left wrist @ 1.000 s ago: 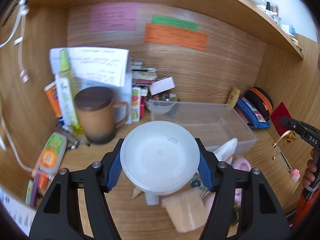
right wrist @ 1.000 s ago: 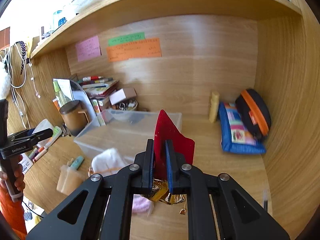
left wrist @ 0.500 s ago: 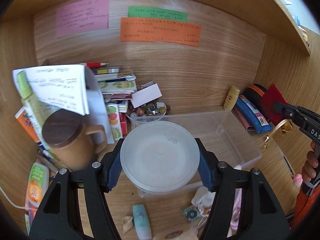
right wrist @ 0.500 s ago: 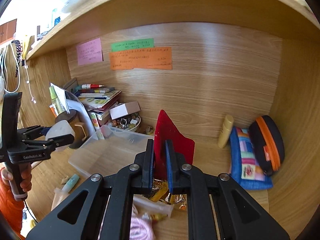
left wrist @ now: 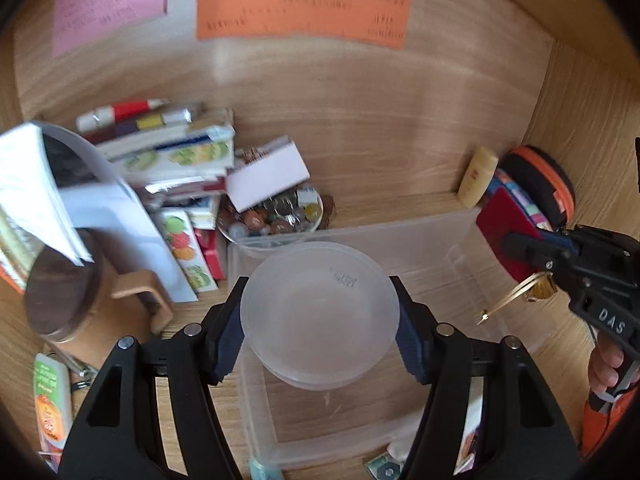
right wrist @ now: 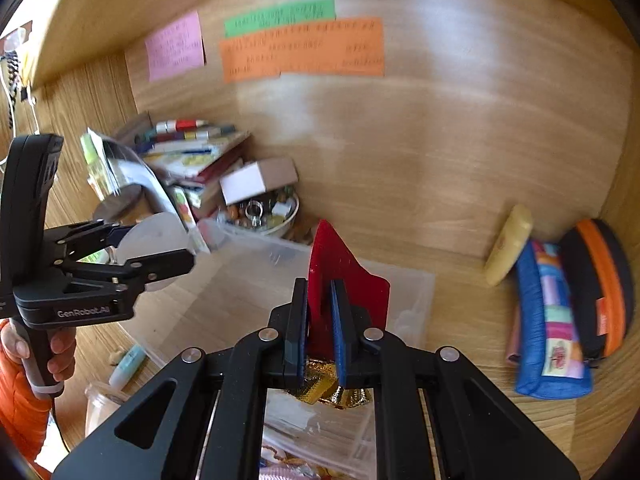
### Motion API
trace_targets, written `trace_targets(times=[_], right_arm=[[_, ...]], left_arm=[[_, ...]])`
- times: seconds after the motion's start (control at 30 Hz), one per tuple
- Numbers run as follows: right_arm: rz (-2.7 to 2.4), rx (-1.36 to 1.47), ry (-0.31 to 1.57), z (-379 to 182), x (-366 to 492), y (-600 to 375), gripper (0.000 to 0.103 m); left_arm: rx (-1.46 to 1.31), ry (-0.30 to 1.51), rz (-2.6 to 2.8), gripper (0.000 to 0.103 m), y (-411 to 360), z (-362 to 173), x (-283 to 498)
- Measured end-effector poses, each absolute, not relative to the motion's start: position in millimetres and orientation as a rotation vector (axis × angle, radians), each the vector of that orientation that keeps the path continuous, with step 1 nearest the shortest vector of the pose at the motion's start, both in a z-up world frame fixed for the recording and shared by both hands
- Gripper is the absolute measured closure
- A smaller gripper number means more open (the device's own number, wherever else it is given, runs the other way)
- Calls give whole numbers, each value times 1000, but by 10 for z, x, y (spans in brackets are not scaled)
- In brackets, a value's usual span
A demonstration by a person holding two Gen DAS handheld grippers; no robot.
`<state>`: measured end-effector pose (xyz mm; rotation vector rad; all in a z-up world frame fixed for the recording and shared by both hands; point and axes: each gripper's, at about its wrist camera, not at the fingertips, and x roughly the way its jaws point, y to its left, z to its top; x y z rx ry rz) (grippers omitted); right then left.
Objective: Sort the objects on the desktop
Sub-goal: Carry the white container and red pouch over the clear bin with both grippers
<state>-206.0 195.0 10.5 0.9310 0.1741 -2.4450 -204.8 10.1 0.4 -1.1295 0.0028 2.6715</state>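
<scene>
The left tongs (left wrist: 320, 320) were clenched on a round plastic tub (left wrist: 320, 312), one pad on each side of its rim. The tub hung over the near left part of a clear plastic bin (left wrist: 460, 240) that sat on the wooden surface (left wrist: 400, 200). The tub looked light and thin, so it could bend or pop out if squeezed hard. Its smooth sides looked slippery. Holding it across the wide rim seemed the best way.

The right tongs (right wrist: 320, 320) were clenched on a red card pouch (right wrist: 340, 272), which stood up between the pads over the bin's right side. A gold tassel (right wrist: 328, 392) hung under it. The pouch looked flat, soft and light, so a pinch near its bottom edge looked enough.

To the far left sat a brown mug (left wrist: 72, 292) with a lid, a stack of books (left wrist: 160, 148) and a small bowl of beads (left wrist: 276, 216). The picture was blurry there, so the beads may have been something else. A blue pencil case (right wrist: 548, 320) lay at the far right.
</scene>
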Motion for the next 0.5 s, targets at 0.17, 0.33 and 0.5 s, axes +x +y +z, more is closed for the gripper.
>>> trace_targets(times=[0.17,0.33,0.5], right_arm=[[-2419,982,180,-62,-2142,1890,94],[-2397,1035,218,-215,-2217,1826,93],[-2360,1094,228,-352,-2289,1772,93]], left_arm=[[-1201,35,2645,38,154,-181,-2165],[-1251,50,2628,38,176,-285,-2216],[-1291,101,2600,38,224,-341,-2253]])
